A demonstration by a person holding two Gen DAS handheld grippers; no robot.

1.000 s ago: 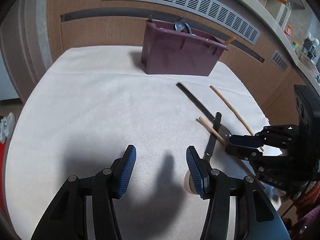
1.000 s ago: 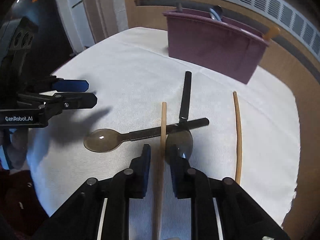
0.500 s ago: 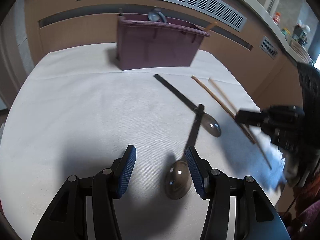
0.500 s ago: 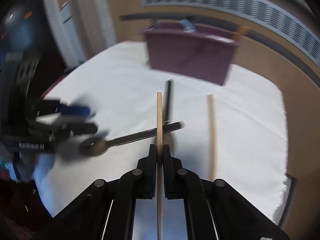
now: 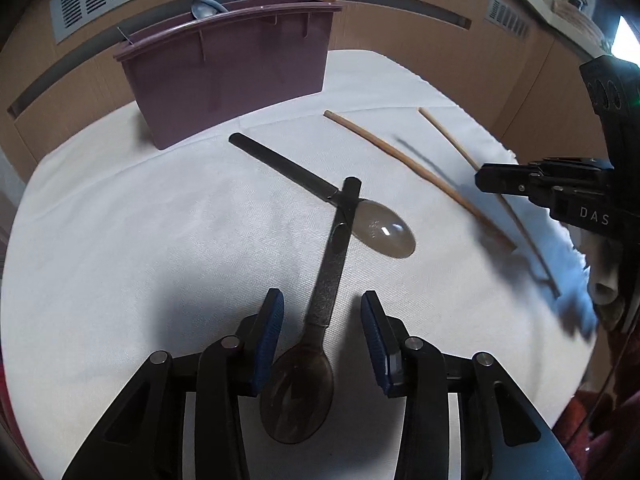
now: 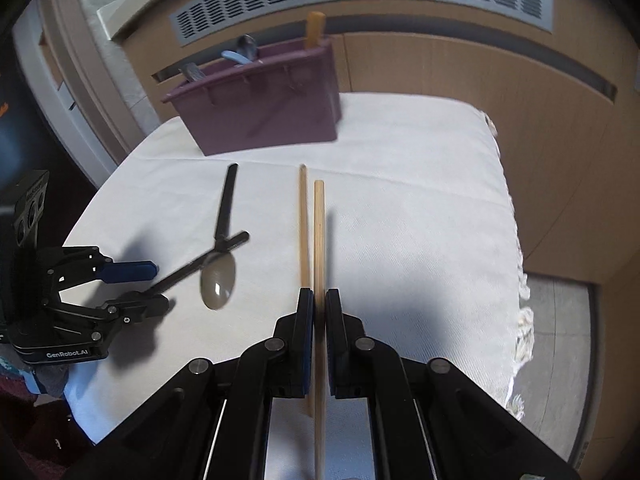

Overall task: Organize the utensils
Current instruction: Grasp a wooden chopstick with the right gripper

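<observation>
Left gripper (image 5: 322, 328): jaws closing, blue pads either side of the near spoon's handle and not yet pressing it; a second ago the pads flanked bare cloth with the spoon off to their right.
Near spoon (image 5: 326, 292): smoky translucent bowl under the gripper, black handle running away and crossing over the far spoon's neck.
Right gripper (image 6: 316, 316): clamped tight on the held chopstick, now lifted off the cloth; a second ago its pads were still parted around it.
Held chopstick (image 6: 319, 240): pale wood, pointing toward the bin, just beside the loose chopstick (image 6: 303, 220) on the cloth.
Far spoon (image 5: 378, 228): lies flat, handle toward the bin.
Tablecloth (image 5: 140, 220): white, covers the table.
Utensil bin (image 5: 232, 72): purple, at the far edge, unobstructed, with spoons and a wooden handle standing in it.
</observation>
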